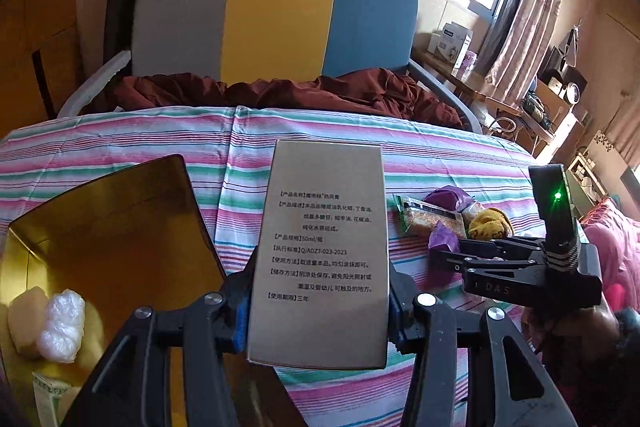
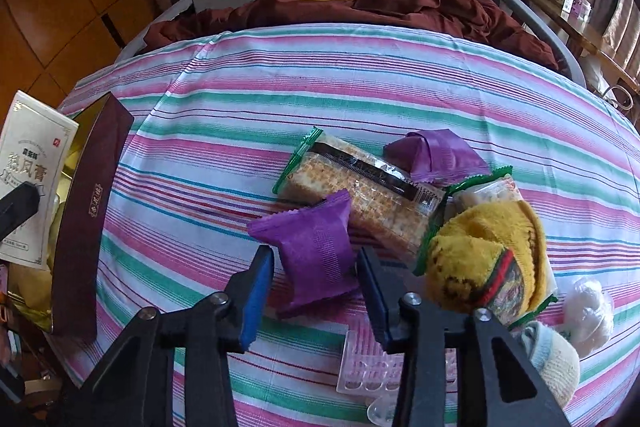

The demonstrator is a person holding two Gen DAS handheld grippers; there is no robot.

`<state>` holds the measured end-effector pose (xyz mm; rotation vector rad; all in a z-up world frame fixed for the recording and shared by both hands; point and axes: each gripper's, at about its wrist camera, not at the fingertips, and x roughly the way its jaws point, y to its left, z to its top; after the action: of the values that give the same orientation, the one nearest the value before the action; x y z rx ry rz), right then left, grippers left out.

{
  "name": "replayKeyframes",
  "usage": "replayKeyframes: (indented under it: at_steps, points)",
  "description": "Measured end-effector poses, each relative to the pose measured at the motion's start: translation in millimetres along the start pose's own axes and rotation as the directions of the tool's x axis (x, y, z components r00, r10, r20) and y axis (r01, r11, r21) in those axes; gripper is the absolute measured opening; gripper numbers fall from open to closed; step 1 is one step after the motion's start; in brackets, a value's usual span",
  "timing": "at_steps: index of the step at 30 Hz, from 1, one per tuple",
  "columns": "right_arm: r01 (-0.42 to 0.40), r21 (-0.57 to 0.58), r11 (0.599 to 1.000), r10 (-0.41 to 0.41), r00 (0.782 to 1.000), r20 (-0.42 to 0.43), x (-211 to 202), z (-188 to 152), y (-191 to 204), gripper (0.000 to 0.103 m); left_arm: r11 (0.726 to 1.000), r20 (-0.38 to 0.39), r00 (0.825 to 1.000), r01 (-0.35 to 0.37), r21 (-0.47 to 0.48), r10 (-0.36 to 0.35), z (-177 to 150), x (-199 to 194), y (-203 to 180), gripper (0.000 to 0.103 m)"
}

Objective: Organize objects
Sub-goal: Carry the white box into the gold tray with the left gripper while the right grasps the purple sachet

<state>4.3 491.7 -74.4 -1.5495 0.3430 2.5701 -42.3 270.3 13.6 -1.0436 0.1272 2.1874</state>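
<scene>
Left claw: the left claw (image 1: pixel 318 311) is clenched on a tall beige cardboard box with black printed text (image 1: pixel 324 255), held upright above the striped bedsheet (image 1: pixel 120 143).
Right claw: the right claw (image 2: pixel 316 291) straddles a purple foil snack packet (image 2: pixel 316 247) lying on the sheet; its blue pads (image 2: pixel 256 295) stand just beside the packet, not visibly pressing, so the claw reads as released.
Open box: a dark maroon gift box with a gold lining (image 1: pixel 100 227) sits at the left, holding a pale yellow lump (image 1: pixel 24 319) and a white crinkled plastic wad (image 1: pixel 62 323).
Pile: behind the purple packet lies a clear cracker pack with green ends (image 2: pixel 360 195), touching a second purple packet (image 2: pixel 436 151) and a yellow plush toy (image 2: pixel 480 259).
Near edge: a clear plastic blister tray (image 2: pixel 360 371) lies beneath the right claw.
Far: a rumpled dark red blanket (image 1: pixel 280 91) lies before a grey, yellow and blue headboard (image 1: pixel 272 15).
</scene>
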Motion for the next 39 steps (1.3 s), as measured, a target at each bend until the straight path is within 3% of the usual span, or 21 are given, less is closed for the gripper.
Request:
replayKeyframes:
  at_steps: [11, 20, 26, 32, 37, 39]
  points:
    - [0.032, -0.102, 0.994, -0.034, 0.999, -0.017, 15, -2, 19, 0.035, 0.996, 0.029, 1.0, 0.0, -0.091, 0.002, -16, -28, 27, 0.051]
    - [0.042, -0.103, 0.994, -0.044, 0.999, -0.018, 15, -5, 24, 0.034, 0.981, 0.066, 0.996, -0.047, -0.19, 0.06, -30, -60, 72, 0.051]
    - [0.053, -0.112, 0.992, -0.056, 0.998, -0.021, 17, -6, 26, 0.034, 0.937, 0.053, 0.98, -0.166, -0.308, 0.191, -34, -71, 145, 0.052]
    - [0.063, -0.124, 0.99, -0.066, 0.998, -0.021, 17, -7, 27, 0.034, 0.875, -0.014, 0.947, -0.301, -0.378, 0.32, -34, -65, 220, 0.052]
    - [0.065, -0.127, 0.99, -0.068, 0.997, -0.021, 17, -7, 28, 0.034, 0.848, -0.059, 0.933, -0.349, -0.399, 0.356, -37, -51, 254, 0.052]
    - [0.066, -0.128, 0.99, -0.069, 0.997, -0.021, 17, -7, 28, 0.034, 0.842, -0.077, 0.931, -0.357, -0.404, 0.358, -38, -43, 260, 0.056]
